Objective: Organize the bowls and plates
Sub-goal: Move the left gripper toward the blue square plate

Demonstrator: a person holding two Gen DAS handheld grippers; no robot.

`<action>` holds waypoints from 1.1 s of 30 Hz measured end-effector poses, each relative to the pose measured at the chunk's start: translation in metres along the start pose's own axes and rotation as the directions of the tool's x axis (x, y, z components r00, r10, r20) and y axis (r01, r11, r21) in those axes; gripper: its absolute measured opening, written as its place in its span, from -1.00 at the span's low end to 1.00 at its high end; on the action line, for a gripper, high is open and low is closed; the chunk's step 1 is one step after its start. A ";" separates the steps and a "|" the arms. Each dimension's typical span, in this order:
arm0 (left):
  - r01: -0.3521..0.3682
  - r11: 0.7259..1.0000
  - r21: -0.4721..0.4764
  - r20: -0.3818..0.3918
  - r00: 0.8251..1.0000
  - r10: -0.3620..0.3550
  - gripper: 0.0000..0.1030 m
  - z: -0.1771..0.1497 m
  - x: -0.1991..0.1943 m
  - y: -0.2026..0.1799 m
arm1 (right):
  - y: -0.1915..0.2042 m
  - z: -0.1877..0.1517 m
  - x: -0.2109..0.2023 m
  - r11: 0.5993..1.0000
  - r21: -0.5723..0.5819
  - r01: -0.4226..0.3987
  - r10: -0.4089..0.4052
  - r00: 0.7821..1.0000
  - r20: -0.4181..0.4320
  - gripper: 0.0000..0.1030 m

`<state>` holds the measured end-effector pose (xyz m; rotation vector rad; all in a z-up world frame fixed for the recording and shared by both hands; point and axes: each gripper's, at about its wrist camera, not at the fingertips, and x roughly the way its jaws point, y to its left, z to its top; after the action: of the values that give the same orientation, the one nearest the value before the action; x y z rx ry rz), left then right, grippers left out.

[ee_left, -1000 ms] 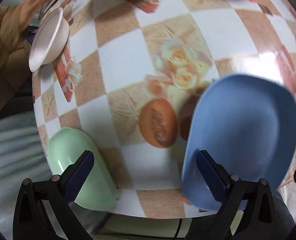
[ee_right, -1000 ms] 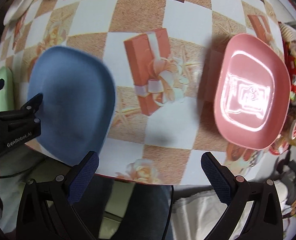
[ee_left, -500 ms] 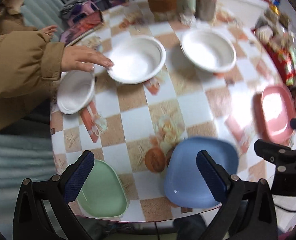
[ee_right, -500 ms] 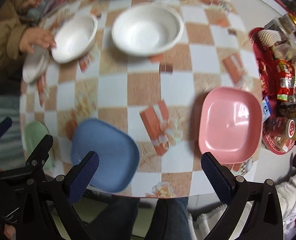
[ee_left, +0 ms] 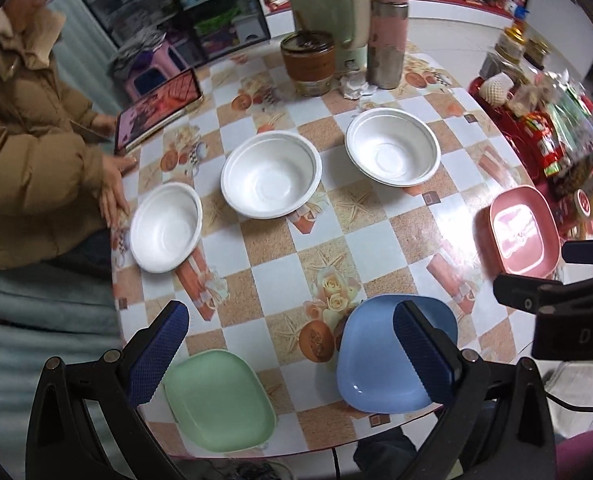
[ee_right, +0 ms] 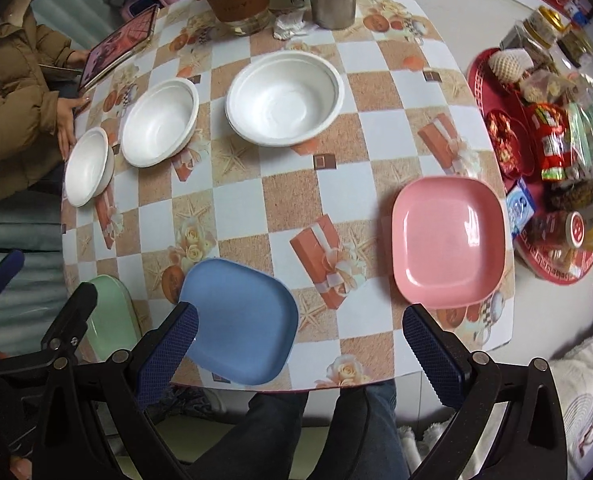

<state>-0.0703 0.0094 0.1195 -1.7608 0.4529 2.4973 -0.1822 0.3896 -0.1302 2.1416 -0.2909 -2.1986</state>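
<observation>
My left gripper (ee_left: 288, 346) has its jaws wide apart, holding nothing, above the near desk edge with the green plate (ee_left: 219, 400) and blue plate (ee_left: 388, 354) below it. My right gripper (ee_right: 296, 352) is likewise spread and empty, over the blue plate (ee_right: 240, 320), with the pink plate (ee_right: 448, 240) just beyond its right finger. Farther out on the checkered desk (ee_left: 376, 248), three white bowls (ee_left: 271, 179) sit in a row, apart from one another. A seated person's hand (ee_left: 114, 196) rests beside the leftmost bowl.
</observation>
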 end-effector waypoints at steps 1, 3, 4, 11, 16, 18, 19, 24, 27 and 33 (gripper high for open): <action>0.002 1.000 0.007 0.001 1.000 -0.002 0.99 -0.001 0.001 -0.001 | 0.000 -0.002 0.002 1.000 0.011 -0.001 0.001 1.000 -0.005 1.00; 0.005 1.000 0.012 -0.011 1.000 -0.005 0.99 -0.001 0.007 -0.003 | -0.001 -0.004 0.005 0.999 0.032 -0.001 0.002 1.000 -0.018 1.00; 0.014 1.000 0.019 -0.020 1.000 -0.013 0.99 -0.003 0.011 -0.004 | -0.002 -0.006 0.009 0.999 0.041 0.001 0.000 1.000 -0.027 1.00; -0.044 0.993 0.106 -0.186 0.981 0.063 0.99 -0.031 0.064 -0.012 | -0.002 -0.033 0.089 0.999 0.046 0.021 -0.011 0.977 -0.211 1.00; -0.061 0.988 0.144 -0.257 0.961 0.097 0.99 -0.058 0.085 -0.015 | 0.022 -0.056 0.152 0.992 -0.113 0.061 -0.092 0.952 -0.293 1.00; -0.062 0.987 0.148 -0.277 0.956 0.102 0.99 -0.062 0.091 -0.018 | 0.029 -0.062 0.165 0.975 -0.199 0.103 -0.158 0.945 -0.286 1.00; -0.063 0.987 0.150 -0.283 0.953 0.104 0.99 -0.063 0.093 -0.019 | 0.029 -0.064 0.165 0.970 -0.227 0.093 -0.153 0.953 -0.262 1.00; -0.047 0.989 0.139 -0.316 0.944 0.090 0.99 -0.068 0.110 -0.031 | 0.022 -0.059 0.146 0.915 -0.332 0.228 -0.281 0.952 -0.120 1.00; -0.028 0.995 0.094 -0.330 0.942 0.057 0.99 -0.066 0.118 -0.037 | 0.001 -0.058 0.141 0.969 -0.222 0.105 -0.154 0.963 -0.219 1.00; 0.016 0.998 0.063 -0.309 0.951 0.004 0.99 -0.052 0.133 -0.041 | -0.031 -0.089 0.130 0.995 0.078 0.061 -0.039 0.965 -0.259 1.00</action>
<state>-0.0605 0.0182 -0.0290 -2.1310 0.5363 2.1780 -0.0956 0.3895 -0.2654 2.4718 -0.3234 -1.9321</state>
